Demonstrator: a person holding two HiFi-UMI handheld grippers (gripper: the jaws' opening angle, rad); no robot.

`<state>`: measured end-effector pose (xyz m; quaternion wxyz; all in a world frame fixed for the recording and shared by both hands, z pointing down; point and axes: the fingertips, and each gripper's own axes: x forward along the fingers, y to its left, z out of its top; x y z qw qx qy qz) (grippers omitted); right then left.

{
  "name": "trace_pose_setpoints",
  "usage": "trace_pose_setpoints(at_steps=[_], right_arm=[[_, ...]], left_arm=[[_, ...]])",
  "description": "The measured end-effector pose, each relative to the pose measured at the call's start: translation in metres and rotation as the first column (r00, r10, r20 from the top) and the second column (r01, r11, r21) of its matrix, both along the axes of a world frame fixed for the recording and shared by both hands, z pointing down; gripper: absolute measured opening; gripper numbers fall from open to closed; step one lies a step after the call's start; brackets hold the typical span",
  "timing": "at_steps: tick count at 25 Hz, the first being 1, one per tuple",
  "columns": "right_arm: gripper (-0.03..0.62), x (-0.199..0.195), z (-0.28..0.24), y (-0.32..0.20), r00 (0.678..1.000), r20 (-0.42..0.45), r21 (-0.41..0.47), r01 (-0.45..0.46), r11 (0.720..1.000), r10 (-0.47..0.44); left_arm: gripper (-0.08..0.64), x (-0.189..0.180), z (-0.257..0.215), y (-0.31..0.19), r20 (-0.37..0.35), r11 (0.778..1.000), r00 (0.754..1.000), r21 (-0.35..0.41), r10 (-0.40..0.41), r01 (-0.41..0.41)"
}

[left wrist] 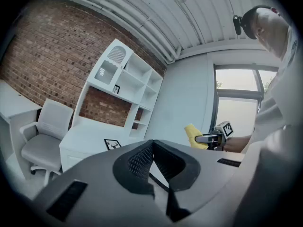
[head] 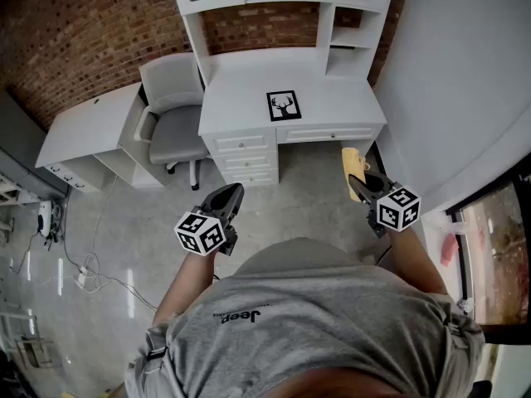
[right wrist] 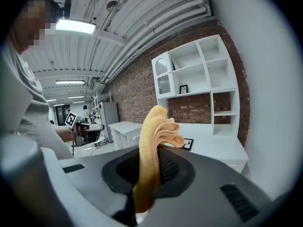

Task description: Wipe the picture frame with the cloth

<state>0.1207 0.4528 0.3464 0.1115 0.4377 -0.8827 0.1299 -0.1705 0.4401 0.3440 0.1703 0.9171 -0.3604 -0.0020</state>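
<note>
From the head view, your grey shirt [head: 274, 305] reads "Jeep" on the chest, the only legible writing. The picture frame [head: 284, 105], with a deer-head print, lies flat on the white tabletop [head: 241, 98], well apart from both claws. Your left claw [head: 231, 196] and right claw [head: 358, 186] hang over the floor in front of the drawers, and the yellow cloth [head: 352, 161] sticks out of the right one. The left claw view shows what the head view cannot: its jaws are pressed together with nothing between them. It also shows the frame on the tabletop beyond and the cloth off to the right. In the right claw view, the jaws are clamped on the cloth, whose folds rise up and cover part of the frame behind. This view alone shows a small frame [right wrist: 183, 89] standing in the shelf unit [right wrist: 199, 70].
</note>
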Motion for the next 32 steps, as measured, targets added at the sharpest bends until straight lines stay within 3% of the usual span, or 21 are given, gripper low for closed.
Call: trace_pose_setpoints(at_steps=[19,32], right_arm=[[0.057,0.022,-0.001,0.000,1.000,0.020,0.001,0.011,1.000,-0.011],[0.057,0.084,-0.002,0.027,0.997,0.034,0.030,0.063,0.998,-0.064]], left_arm=[[0.018,0.030,-0.002,-0.001,0.018,1.000,1.000,-0.005,0.002,-0.002],[0.018,0.122,-0.009,0.012,0.043,1.000,0.999,-0.008,0.014,-0.014]])
